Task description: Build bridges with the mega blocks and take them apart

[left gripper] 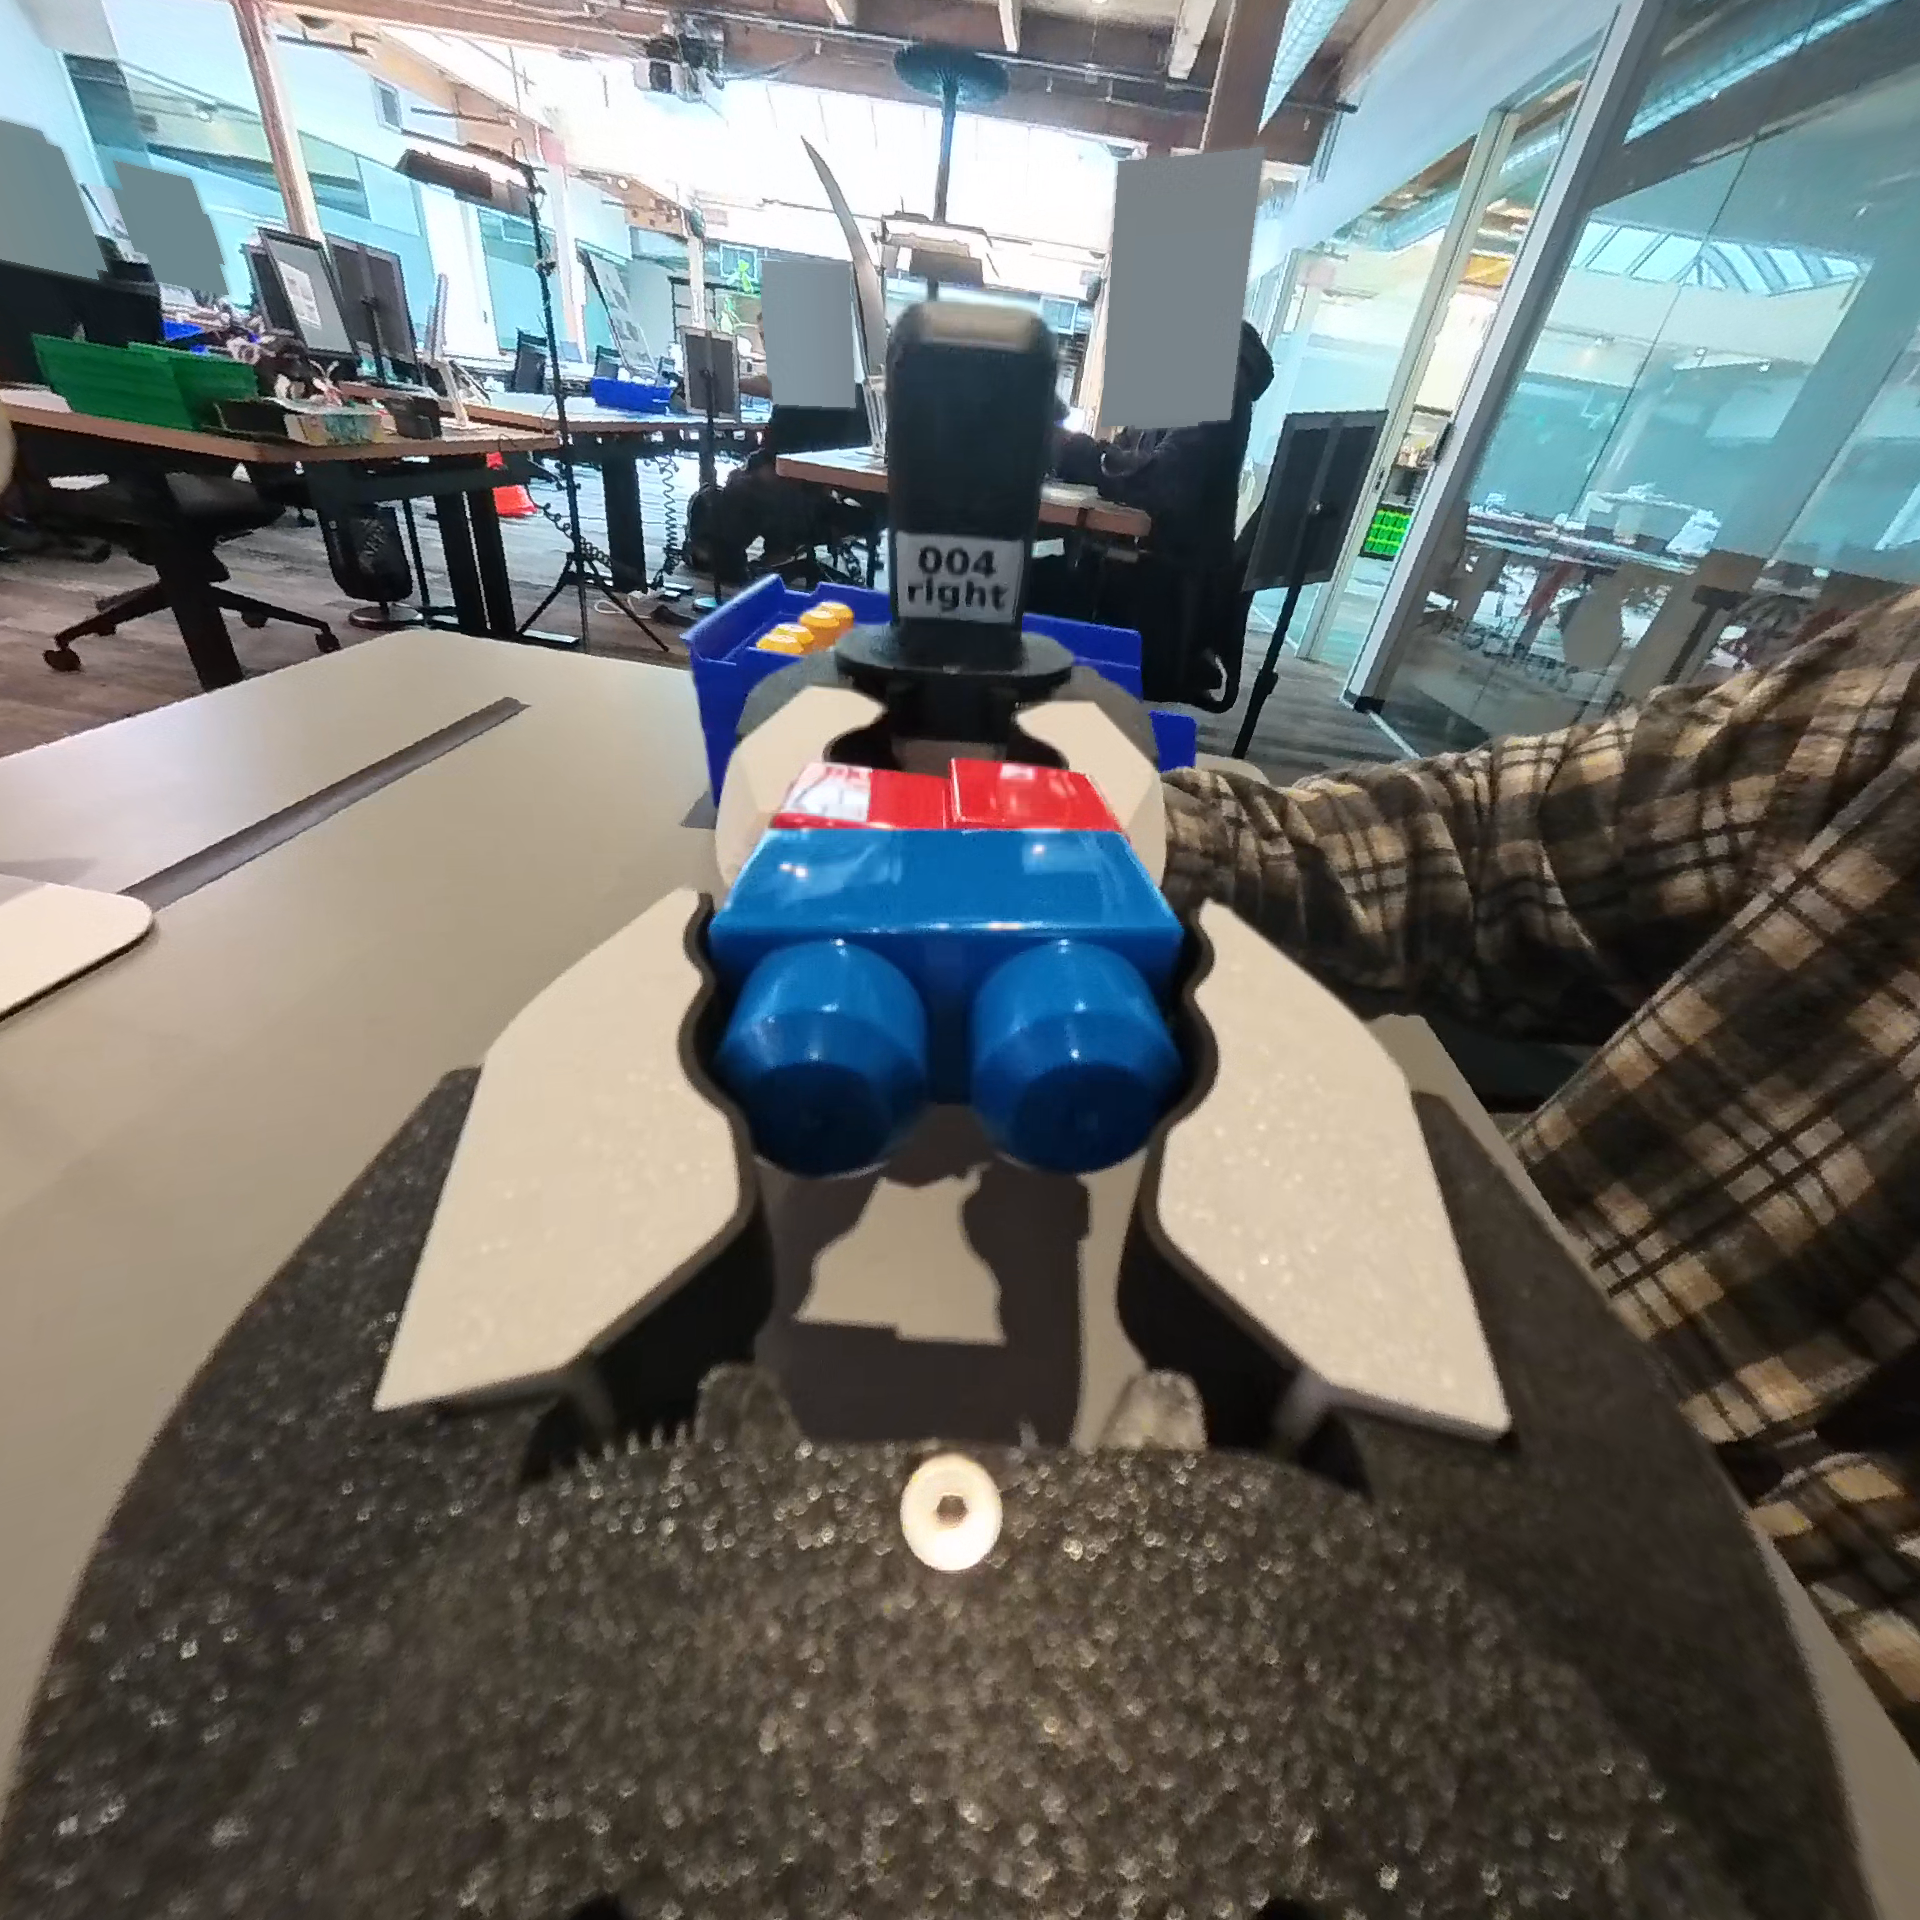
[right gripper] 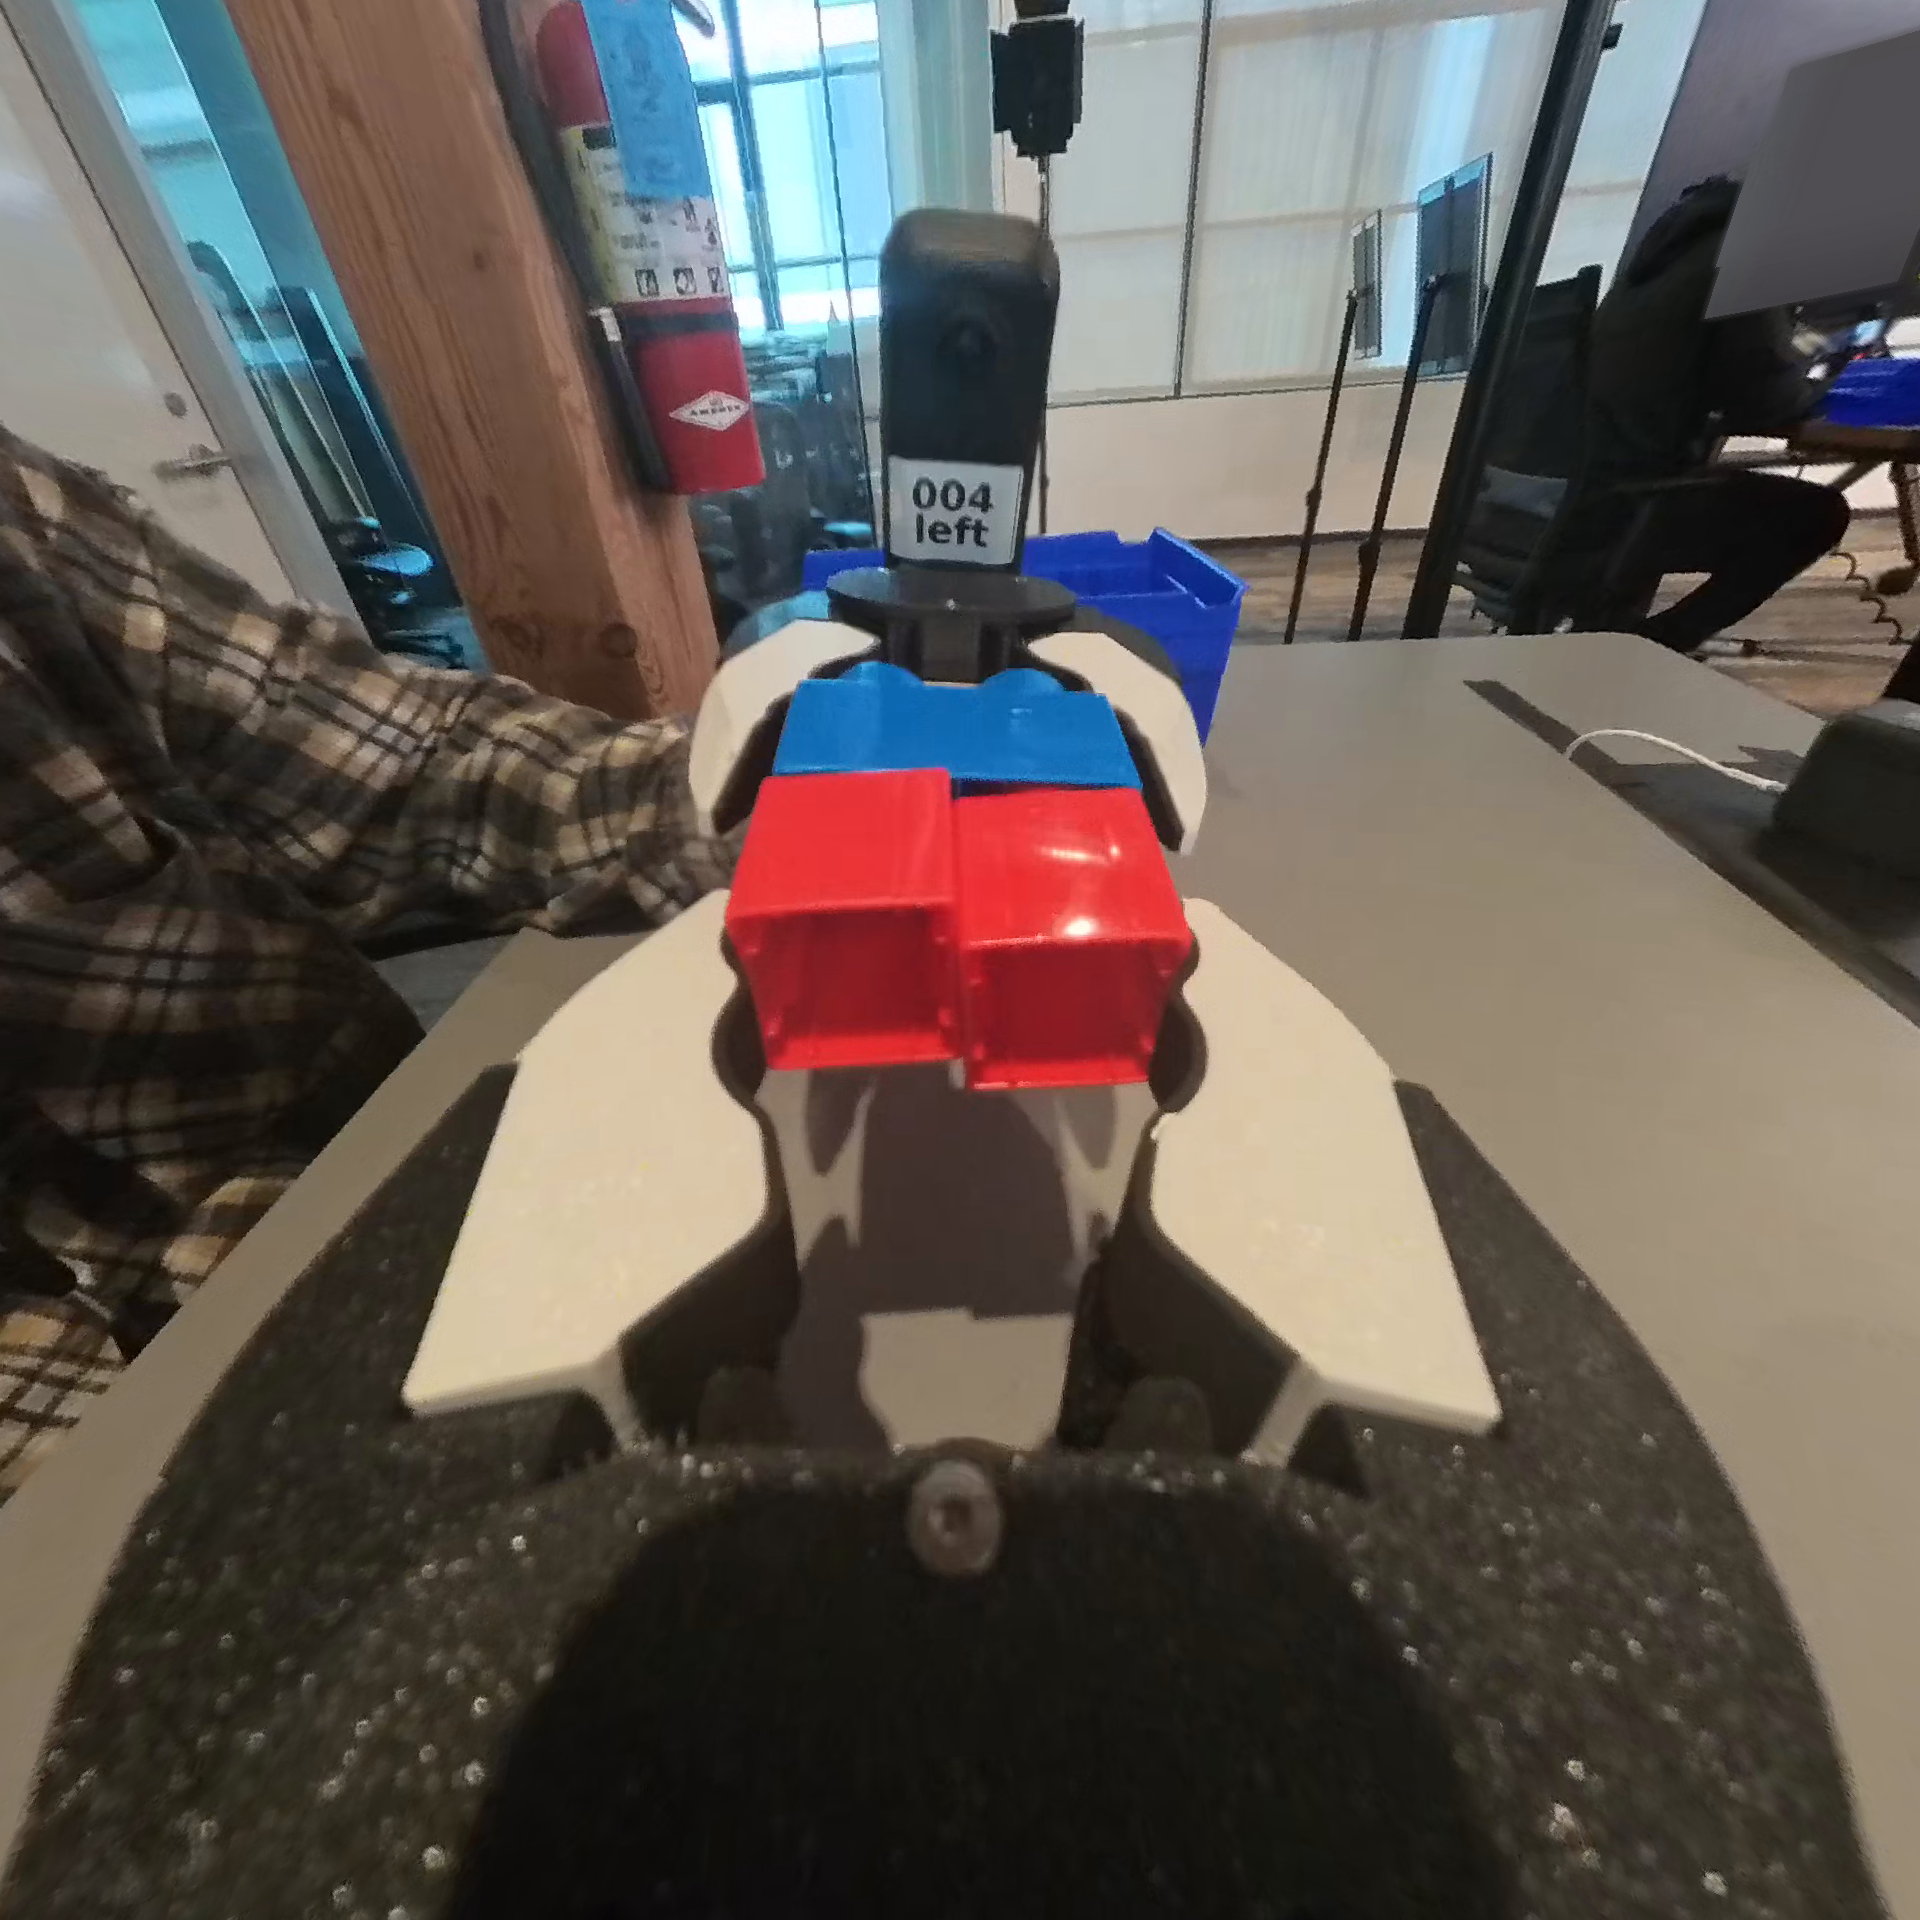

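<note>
My left gripper [left gripper: 945, 935] is shut on a blue two-stud block [left gripper: 940, 894], with its studs pointing back at the camera. Two red blocks [left gripper: 945, 795] are joined to its far side, and my right gripper [left gripper: 945, 805] faces me and holds them. In the right wrist view my right gripper [right gripper: 961, 935] is shut on the two red blocks [right gripper: 956, 914], side by side with their hollow undersides toward the camera. The blue block [right gripper: 956, 732] spans them beyond, in my left gripper [right gripper: 951, 748]. The stack is held above the grey table [left gripper: 312, 935].
A blue bin [left gripper: 727, 675] with yellow blocks [left gripper: 805, 629] stands at the table's far edge; it also shows in the right wrist view [right gripper: 1164, 603]. A plaid sleeve [left gripper: 1558, 883] reaches in. A black device with a white cable [right gripper: 1849, 800] lies on the table. Office desks and chairs stand behind. Only a small space, under 4 cm, lies between the two pairs of fingers.
</note>
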### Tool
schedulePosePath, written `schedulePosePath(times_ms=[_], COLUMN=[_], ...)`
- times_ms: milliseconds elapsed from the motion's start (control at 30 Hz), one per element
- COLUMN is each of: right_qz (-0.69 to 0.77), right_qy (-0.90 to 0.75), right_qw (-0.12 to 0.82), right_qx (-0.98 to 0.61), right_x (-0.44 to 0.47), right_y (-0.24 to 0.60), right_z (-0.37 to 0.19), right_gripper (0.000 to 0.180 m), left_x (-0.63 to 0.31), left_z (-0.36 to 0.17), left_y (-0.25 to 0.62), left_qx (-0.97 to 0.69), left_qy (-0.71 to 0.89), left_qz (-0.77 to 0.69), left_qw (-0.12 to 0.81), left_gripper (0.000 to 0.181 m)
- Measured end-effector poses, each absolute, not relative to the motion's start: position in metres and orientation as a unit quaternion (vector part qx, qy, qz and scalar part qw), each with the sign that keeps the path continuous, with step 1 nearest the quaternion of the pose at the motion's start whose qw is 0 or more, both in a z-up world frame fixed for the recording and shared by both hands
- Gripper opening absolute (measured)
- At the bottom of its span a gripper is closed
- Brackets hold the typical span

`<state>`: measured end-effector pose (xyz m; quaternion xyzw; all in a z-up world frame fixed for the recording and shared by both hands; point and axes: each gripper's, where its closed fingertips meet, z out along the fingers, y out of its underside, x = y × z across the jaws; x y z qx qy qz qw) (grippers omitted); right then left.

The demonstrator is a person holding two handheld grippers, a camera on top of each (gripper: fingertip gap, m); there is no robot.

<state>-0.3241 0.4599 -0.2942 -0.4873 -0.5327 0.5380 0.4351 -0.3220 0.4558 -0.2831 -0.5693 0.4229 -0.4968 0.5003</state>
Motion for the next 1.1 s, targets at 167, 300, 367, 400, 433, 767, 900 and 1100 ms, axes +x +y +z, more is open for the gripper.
schedulePosePath(times_ms=[167,300,367,400,433,767,900,1100], right_qz=[0.547,0.595,0.625,0.648,0.673,0.796,0.802,0.78], right_qy=[-0.531,-0.501,-0.48,-0.456,-0.427,-0.116,-0.114,-0.125], right_qw=[0.429,0.393,0.362,0.342,0.316,0.049,0.021,0.017], right_qx=[-0.485,-0.49,-0.498,-0.506,-0.515,-0.592,-0.586,-0.614], right_x=[-0.325,-0.323,-0.319,-0.316,-0.312,-0.291,-0.3,-0.309], right_y=[0.456,0.452,0.451,0.453,0.455,0.48,0.468,0.467], right_z=[-0.292,-0.286,-0.282,-0.278,-0.275,-0.286,-0.277,-0.276], right_gripper=[0.078,0.086,0.086,0.086,0.083,0.052,0.048,0.034], left_x=[-0.323,-0.325,-0.326,-0.328,-0.329,-0.322,-0.318,-0.319], left_z=[-0.271,-0.265,-0.262,-0.261,-0.261,-0.268,-0.272,-0.275], left_y=[0.451,0.447,0.445,0.445,0.446,0.442,0.441,0.443], left_qx=[-0.542,-0.523,-0.513,-0.51,-0.509,-0.5,-0.502,-0.505], left_qy=[0.409,0.412,0.416,0.42,0.422,0.452,0.463,0.469], left_qz=[-0.518,-0.52,-0.516,-0.51,-0.503,-0.475,-0.46,-0.448], left_qw=[0.52,0.535,0.545,0.551,0.557,0.566,0.568,0.57], left_gripper=[0.082,0.083,0.083,0.082,0.082,0.082,0.082,0.082])
